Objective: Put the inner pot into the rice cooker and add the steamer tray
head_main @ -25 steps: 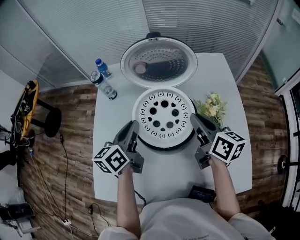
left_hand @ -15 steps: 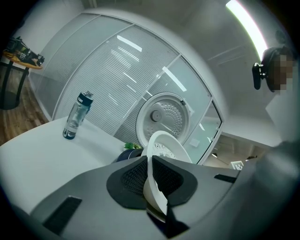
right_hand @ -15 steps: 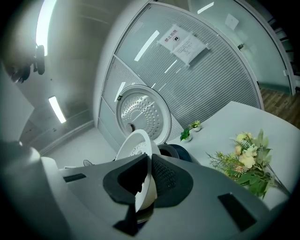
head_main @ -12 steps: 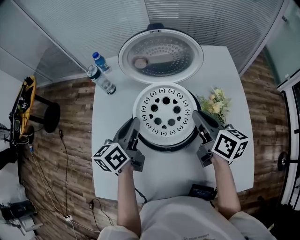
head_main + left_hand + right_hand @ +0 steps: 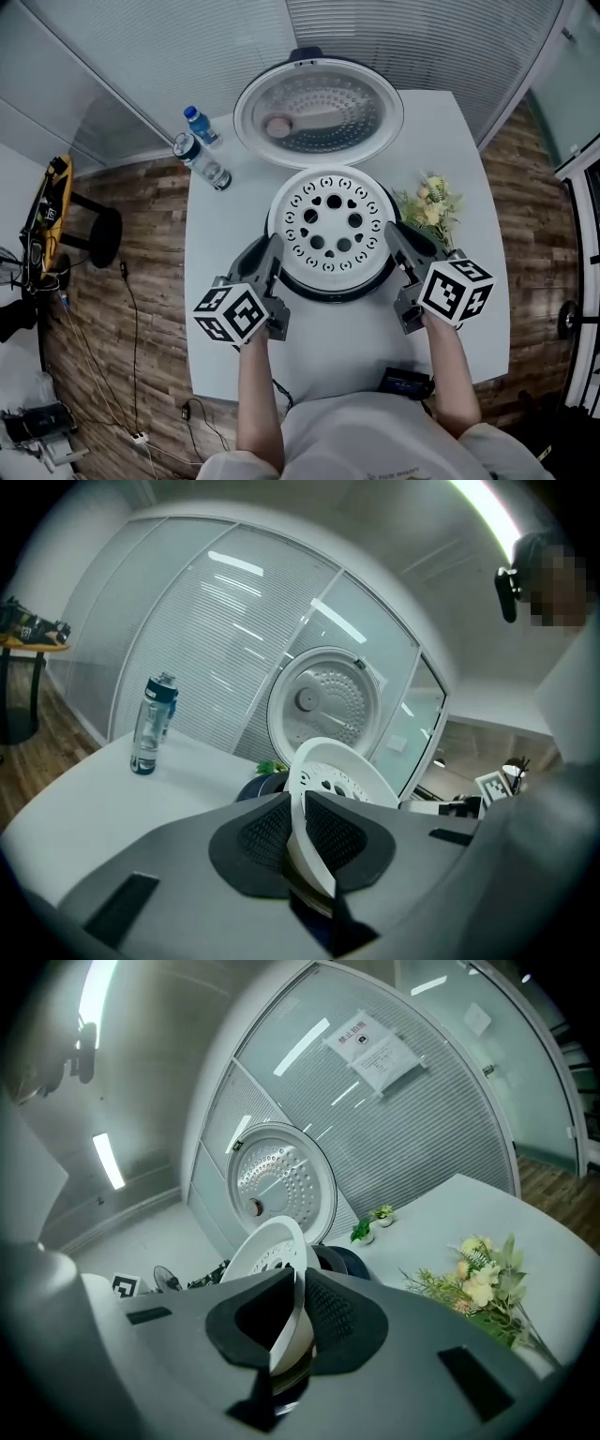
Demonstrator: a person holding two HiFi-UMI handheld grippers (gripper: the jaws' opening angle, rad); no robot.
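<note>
The white steamer tray [image 5: 330, 225], round with many holes, lies level over the mouth of the dark rice cooker [image 5: 323, 294]. My left gripper [image 5: 273, 247] is shut on its left rim, and my right gripper [image 5: 391, 235] is shut on its right rim. In the left gripper view the tray [image 5: 344, 778] runs edge-on between the pads of the left gripper [image 5: 298, 832]. The right gripper view shows the same tray [image 5: 270, 1249] pinched by the right gripper [image 5: 298, 1321]. The tray hides the inside of the cooker, so I cannot tell whether it rests on it.
The cooker's open lid [image 5: 319, 106] stands up behind the tray. Two water bottles [image 5: 202, 165] stand at the table's back left. A bunch of flowers [image 5: 427, 211] lies right of the cooker. A small black device [image 5: 404, 383] sits at the near edge of the white table [image 5: 225, 225].
Both grippers keep their hold on the tray, which has barely moved. The left gripper has rolled slightly, so its marker cube shows a different face.
</note>
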